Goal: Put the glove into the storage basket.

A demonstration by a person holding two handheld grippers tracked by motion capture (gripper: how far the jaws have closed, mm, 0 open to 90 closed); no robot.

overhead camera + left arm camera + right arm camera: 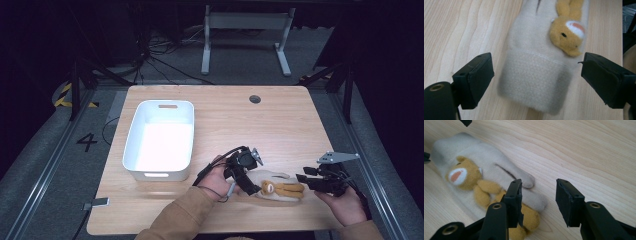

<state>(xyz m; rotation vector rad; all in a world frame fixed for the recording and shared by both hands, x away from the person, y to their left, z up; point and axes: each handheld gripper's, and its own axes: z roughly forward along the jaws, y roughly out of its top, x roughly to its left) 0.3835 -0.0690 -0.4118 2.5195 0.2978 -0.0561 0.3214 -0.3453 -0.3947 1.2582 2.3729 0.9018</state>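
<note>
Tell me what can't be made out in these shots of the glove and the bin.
- Glove fingertips: cut off by the top edge of the left gripper view.
- Glove's underside: hidden against the table.
- Bin floor: washed out by glare, high view.
- Bear legs: behind the right gripper, its own view.

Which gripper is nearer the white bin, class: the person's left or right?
Left. The left gripper is at the cuff end of the beige glove, just right of the white bin. The right gripper sits beyond the glove's fingertip end, farther from the bin.

Tan sleeve (175, 212); black grippers, brass-ringed holes, thick black fingers (475, 75), grey triangular plates, trailing black cables.
</note>
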